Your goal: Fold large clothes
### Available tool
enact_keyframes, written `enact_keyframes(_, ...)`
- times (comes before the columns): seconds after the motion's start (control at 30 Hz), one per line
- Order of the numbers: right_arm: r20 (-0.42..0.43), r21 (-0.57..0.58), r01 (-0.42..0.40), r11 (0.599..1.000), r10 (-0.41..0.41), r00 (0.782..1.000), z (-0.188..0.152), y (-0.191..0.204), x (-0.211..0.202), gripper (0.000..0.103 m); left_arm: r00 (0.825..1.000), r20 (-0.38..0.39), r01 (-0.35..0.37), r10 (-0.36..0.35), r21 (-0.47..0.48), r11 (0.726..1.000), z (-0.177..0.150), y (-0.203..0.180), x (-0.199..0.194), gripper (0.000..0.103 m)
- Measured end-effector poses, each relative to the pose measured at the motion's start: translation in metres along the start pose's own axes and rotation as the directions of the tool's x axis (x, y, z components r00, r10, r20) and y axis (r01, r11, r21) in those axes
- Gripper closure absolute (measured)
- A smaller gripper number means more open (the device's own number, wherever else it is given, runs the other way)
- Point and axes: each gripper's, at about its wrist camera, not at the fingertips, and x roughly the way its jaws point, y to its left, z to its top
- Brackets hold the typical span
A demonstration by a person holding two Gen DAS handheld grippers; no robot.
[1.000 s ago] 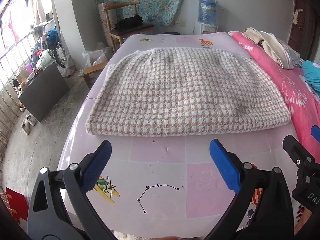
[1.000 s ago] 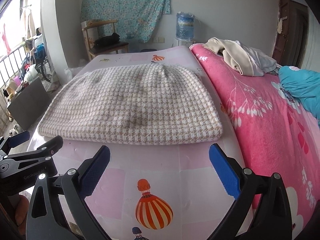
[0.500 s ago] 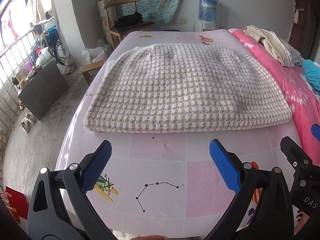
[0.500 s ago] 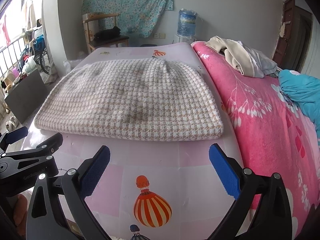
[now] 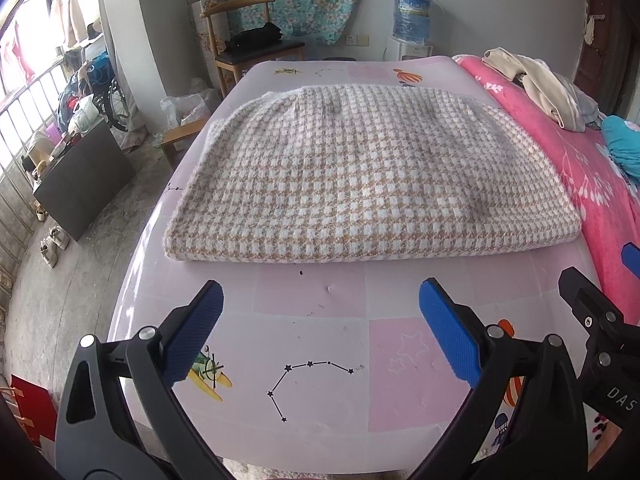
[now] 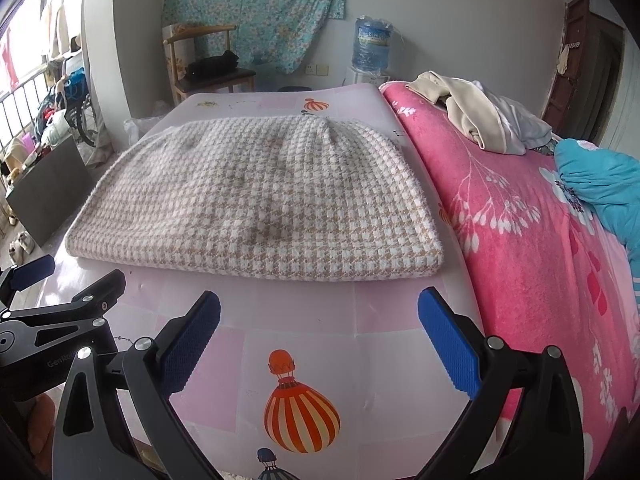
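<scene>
Already the checked knit garment (image 5: pixel 360 176) was laid as a broad folded slab across the middle of the bed (image 5: pixel 320 344), on its pale pink printed sheet, with a thick doubled edge turned toward the cameras. At least one fold was judged to be done; whether a further fold was wanted could not be told, though the slab was wide enough that a side-to-side fold seemed possible. The left gripper (image 5: pixel 318 334) and the right gripper (image 6: pixel 318 336) were held side by side just short of that near edge, both with jaws spread wide apart and nothing between them. A bare strip of sheet was left between the jaws and the garment. To the right, the slab's edge was seen just beside the pink floral blanket (image 6: pixel 520 240), so room was tight there; to the left, it ended near the mattress edge, with open floor beyond.
</scene>
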Motion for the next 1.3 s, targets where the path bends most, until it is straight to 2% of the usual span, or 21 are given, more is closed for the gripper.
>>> enact_keyframes(1.3, -0.007, 0.008, 0.009, 1.000, -0.009, 1.000, 0.0004, -0.0040, 0.0012, 0.006, 1.000, -0.001, 0.013, -0.013, 0.007, 1.000, -0.0016, -0.0027, -0.0010, 0.008)
